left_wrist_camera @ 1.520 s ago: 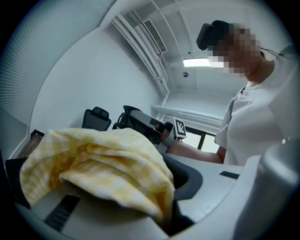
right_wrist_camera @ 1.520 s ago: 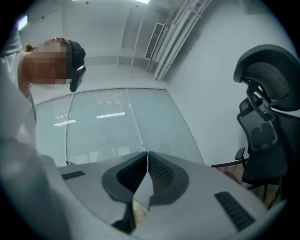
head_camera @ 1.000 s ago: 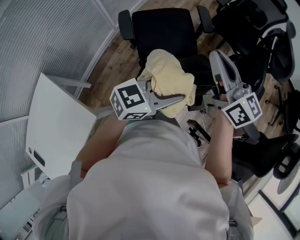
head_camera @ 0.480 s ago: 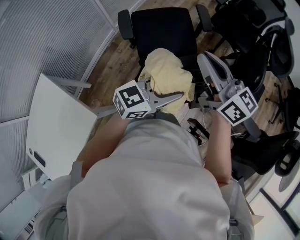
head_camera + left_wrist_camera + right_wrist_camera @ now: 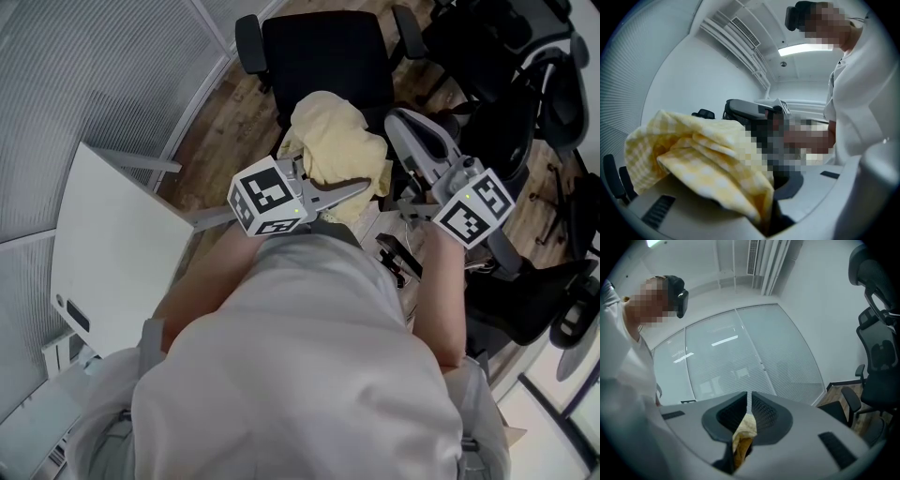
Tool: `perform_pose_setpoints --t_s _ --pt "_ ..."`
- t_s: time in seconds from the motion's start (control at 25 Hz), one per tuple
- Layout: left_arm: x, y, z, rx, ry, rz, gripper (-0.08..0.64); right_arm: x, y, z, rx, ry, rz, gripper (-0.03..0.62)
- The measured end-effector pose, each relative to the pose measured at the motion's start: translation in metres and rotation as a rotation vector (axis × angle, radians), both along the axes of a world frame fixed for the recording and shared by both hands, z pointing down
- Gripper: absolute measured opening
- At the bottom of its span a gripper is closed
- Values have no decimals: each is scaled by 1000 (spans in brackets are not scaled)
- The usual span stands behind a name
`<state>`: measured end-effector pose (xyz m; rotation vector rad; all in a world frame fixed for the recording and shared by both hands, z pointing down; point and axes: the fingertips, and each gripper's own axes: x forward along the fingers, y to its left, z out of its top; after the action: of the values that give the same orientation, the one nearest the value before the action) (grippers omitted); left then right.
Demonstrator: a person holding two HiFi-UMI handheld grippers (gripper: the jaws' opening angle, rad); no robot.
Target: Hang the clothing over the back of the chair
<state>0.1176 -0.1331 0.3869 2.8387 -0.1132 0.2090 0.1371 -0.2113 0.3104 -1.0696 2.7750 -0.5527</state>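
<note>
A pale yellow checked garment (image 5: 333,141) hangs bunched in the air between my two grippers, in front of a black office chair (image 5: 328,56) with armrests. My left gripper (image 5: 361,187) is shut on the garment's near edge; in the left gripper view the cloth (image 5: 693,150) spills leftward out of the jaws (image 5: 768,211). My right gripper (image 5: 396,122) is at the garment's right side. In the right gripper view its jaws (image 5: 749,397) are shut on a small fold of the yellow cloth (image 5: 743,434). The person's body hides the lower part of the garment.
A white table (image 5: 112,253) stands at the left beside a glass wall with blinds (image 5: 103,66). More black chairs (image 5: 525,56) crowd the right side, one showing in the right gripper view (image 5: 876,357). Wooden floor (image 5: 225,122) lies round the chair.
My right gripper has moved left and a little down, closer to the garment's right side. The left gripper and the cloth have hardly shifted.
</note>
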Motion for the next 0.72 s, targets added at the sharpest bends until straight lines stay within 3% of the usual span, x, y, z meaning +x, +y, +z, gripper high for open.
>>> perform_pose_setpoints --t_s 0.44,0.72 --pt "-3 1 -5 -26 13 -19 195 -15 1 7 -20 43 -62 25" --pt "-12 -4 -6 -37 -3 -82 247 -16 2 13 -34 58 -70 25"
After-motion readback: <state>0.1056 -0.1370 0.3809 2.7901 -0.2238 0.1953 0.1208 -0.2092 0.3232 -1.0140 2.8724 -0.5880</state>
